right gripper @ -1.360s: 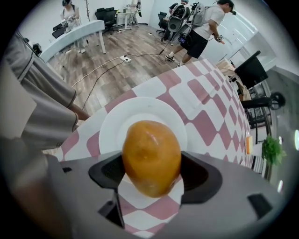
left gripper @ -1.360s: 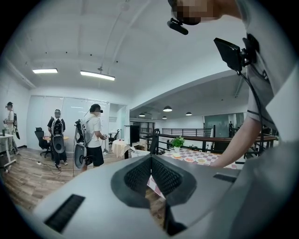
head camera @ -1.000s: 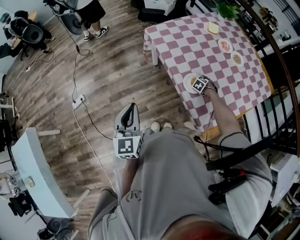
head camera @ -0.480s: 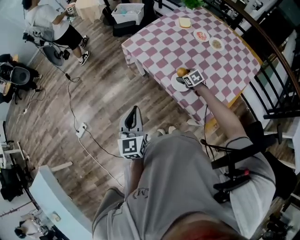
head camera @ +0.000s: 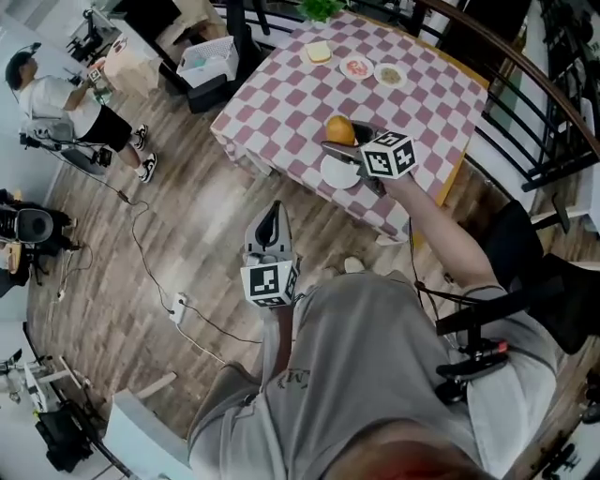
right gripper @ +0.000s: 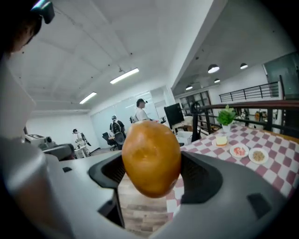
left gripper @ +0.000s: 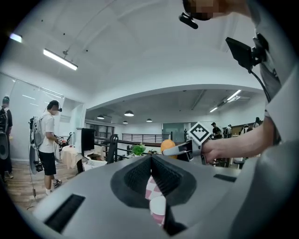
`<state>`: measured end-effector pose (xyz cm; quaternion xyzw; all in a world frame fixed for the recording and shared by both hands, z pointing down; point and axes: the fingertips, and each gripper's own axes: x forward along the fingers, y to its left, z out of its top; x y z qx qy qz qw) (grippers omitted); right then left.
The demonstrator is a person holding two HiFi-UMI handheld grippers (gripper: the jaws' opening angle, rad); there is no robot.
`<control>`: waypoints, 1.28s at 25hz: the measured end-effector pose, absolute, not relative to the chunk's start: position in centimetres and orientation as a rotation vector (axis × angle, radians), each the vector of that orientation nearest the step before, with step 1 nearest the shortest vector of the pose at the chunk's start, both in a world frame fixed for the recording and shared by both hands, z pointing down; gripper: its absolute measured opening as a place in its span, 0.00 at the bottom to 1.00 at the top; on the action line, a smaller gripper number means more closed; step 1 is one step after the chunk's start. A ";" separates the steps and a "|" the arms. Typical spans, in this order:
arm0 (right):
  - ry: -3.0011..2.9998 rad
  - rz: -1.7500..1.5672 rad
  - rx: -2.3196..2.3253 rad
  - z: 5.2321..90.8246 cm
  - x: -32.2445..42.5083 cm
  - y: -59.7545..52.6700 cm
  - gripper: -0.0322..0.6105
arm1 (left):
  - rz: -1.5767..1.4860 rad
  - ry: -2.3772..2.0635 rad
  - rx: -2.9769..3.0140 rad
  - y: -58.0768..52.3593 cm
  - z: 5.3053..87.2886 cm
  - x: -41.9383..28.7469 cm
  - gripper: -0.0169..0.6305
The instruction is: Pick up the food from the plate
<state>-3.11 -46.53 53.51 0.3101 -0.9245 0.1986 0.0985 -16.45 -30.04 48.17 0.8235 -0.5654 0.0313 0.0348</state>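
A round golden-brown bun hangs in the air just above an empty white plate near the front edge of the pink-and-white checked table. My right gripper is shut on the bun, which fills the right gripper view between the dark pads. My left gripper is held low near my body over the wooden floor, jaws together with nothing in them. The left gripper view looks up at the bun and the right gripper.
At the table's far end lie a slice of bread and two small plates of food, with a green plant behind. A black railing runs along the right. A person stands far left; a cable crosses the floor.
My right gripper has risen off the white plate with the bun in it, leaving the plate bare. The left gripper has stayed near my body.
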 end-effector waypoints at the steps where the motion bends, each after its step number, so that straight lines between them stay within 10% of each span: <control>1: -2.773 0.546 0.921 51.6 -3.1 -45.8 0.58 | 0.087 -1.723 2.550 -30.5 47.8 -16.1 0.04; 12: -2.965 0.081 1.044 37.7 -2.4 -38.2 0.58 | 0.023 -1.652 2.610 -33.5 45.7 -15.0 0.04; 32: -2.848 0.072 1.181 40.1 -1.3 -36.1 0.58 | -0.008 -1.653 2.575 -32.3 45.5 -16.9 0.04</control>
